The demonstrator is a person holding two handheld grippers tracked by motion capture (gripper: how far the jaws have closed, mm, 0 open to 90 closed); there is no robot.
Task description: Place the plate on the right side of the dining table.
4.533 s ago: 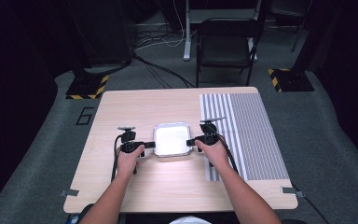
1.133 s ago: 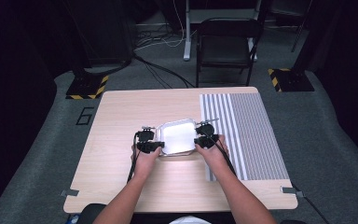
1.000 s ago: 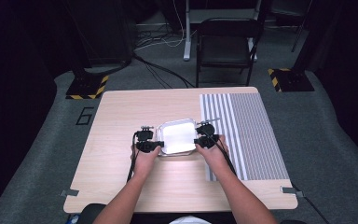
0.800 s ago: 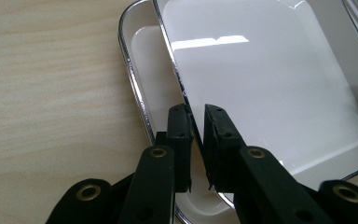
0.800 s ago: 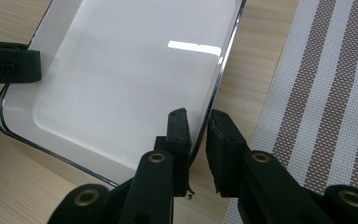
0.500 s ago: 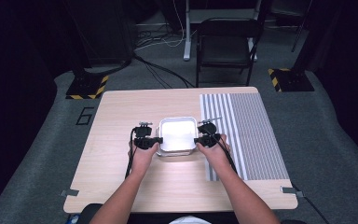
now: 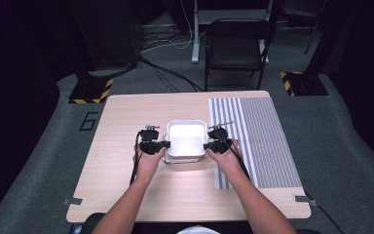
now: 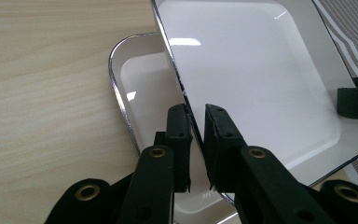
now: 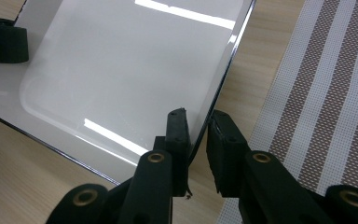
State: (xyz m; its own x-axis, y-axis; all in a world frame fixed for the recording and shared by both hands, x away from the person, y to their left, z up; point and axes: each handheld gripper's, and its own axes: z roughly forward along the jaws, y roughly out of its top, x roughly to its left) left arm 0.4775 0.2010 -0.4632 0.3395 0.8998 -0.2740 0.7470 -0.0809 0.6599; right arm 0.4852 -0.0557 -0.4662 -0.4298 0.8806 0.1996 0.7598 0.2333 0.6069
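A white square tray (image 7: pixel 186 138) hangs just above the table's middle, held by its two opposite rims. My left gripper (image 7: pixel 165 145) is shut on its left rim, and the left gripper view has the jaws (image 8: pixel 196 109) pinching that tray (image 8: pixel 261 79). Below it a second white tray (image 8: pixel 144 93) with a dark rim rests on the wood. My right gripper (image 7: pixel 205 146) is shut on the right rim, its jaws (image 9: pixel 197 114) straddling the edge of the tray (image 9: pixel 121 60). Each gripper view has the other gripper's tip on the far rim.
A grey-and-white striped mat (image 7: pixel 258 141) covers the right part of the wooden table (image 7: pixel 126 117), close beside my right gripper. A black folding chair (image 7: pixel 236 46) stands on the carpet beyond the far edge. Bare wood lies to the left and in front.
Both grippers closed in from beside the tray and took its rims. The tray, tilted a second ago, now sits level and slightly farther from the person.
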